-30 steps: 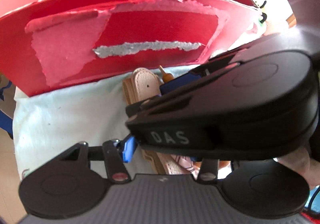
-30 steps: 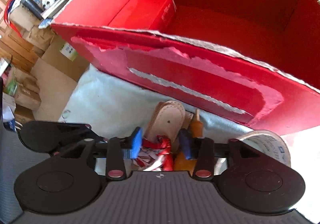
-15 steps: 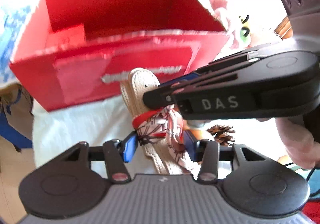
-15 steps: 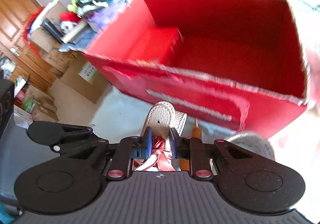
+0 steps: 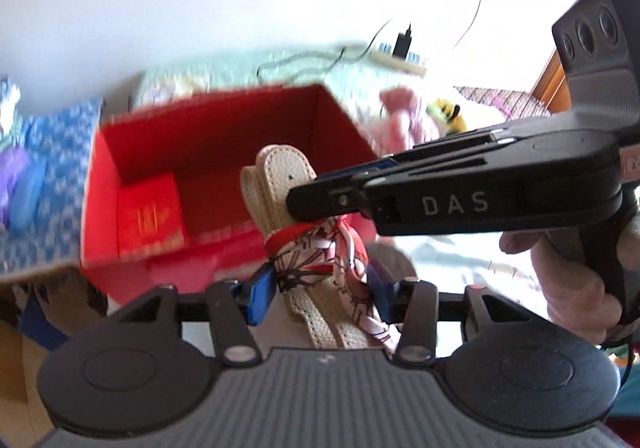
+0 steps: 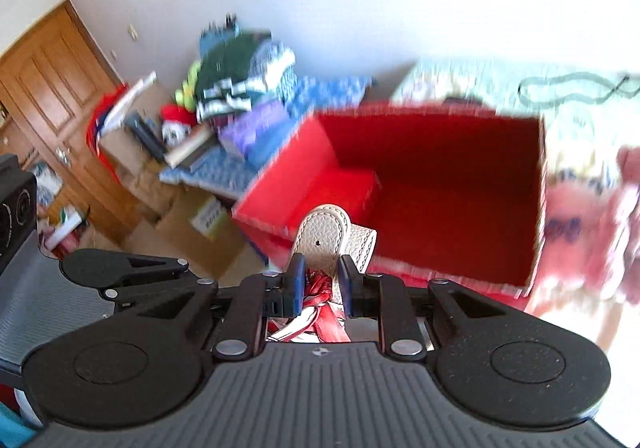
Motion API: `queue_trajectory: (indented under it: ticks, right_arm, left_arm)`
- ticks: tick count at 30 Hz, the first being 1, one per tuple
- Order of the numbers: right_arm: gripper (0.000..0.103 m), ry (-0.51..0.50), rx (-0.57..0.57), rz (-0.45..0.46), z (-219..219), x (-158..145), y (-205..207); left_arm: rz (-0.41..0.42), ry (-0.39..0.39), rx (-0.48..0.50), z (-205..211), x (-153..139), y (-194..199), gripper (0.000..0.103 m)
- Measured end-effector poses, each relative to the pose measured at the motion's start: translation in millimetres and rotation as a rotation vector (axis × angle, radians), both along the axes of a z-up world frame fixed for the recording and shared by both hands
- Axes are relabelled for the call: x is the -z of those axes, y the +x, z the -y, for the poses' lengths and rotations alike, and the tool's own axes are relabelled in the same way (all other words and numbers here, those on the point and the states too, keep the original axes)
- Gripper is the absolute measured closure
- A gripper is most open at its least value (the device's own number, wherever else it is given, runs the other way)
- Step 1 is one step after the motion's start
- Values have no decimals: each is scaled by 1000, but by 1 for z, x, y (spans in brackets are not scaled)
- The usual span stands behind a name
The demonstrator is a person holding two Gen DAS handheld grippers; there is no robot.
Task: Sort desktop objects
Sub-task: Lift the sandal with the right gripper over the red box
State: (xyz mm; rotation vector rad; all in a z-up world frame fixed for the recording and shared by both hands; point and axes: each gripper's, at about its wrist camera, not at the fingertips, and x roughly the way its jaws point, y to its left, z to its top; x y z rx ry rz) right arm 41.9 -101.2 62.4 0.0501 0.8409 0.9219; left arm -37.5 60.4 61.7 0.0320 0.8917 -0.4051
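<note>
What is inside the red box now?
Inside the red box lies one smaller red box in a corner. The sandals cover part of the floor.

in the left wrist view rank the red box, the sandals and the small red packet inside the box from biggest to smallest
1. Red box
2. Sandals, though nearness to the camera inflates them
3. Small red packet

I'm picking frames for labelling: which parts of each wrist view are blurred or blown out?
Left wrist view: the red box and background are motion-smeared, the wall overexposed; the sandals and left gripper read fairly sharp. Right wrist view: the background streaks, the right edge is washed out; the right gripper stays crisp.
</note>
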Motion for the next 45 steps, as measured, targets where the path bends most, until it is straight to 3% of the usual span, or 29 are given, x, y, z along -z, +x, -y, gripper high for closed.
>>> queue_trajectory:
  ticks: [7,10,14,30,41,45]
  right_arm:
    - [83,43,53,121,-7,-28,31]
    - [83,46,70,143,-14,-31,50]
    - [83,31,88,127,-24,-21,78]
    - [82,-168,8,-113,-84,76,134]
    - [82,-207,-3,-351,-93,109,160]
    - [82,-205,-27,-447,-94,118,164]
  left_arm:
    - [107,43,33,9,-31,46,56]
    - [115,50,43,7,-38,68,56]
    - [78,50,53,3,-28,105,56]
    - [-230,107,50,-26,86,176,57]
    - [-368,123,36,-37,110,193,57]
    - [-318,126,43,-38,97,192,57]
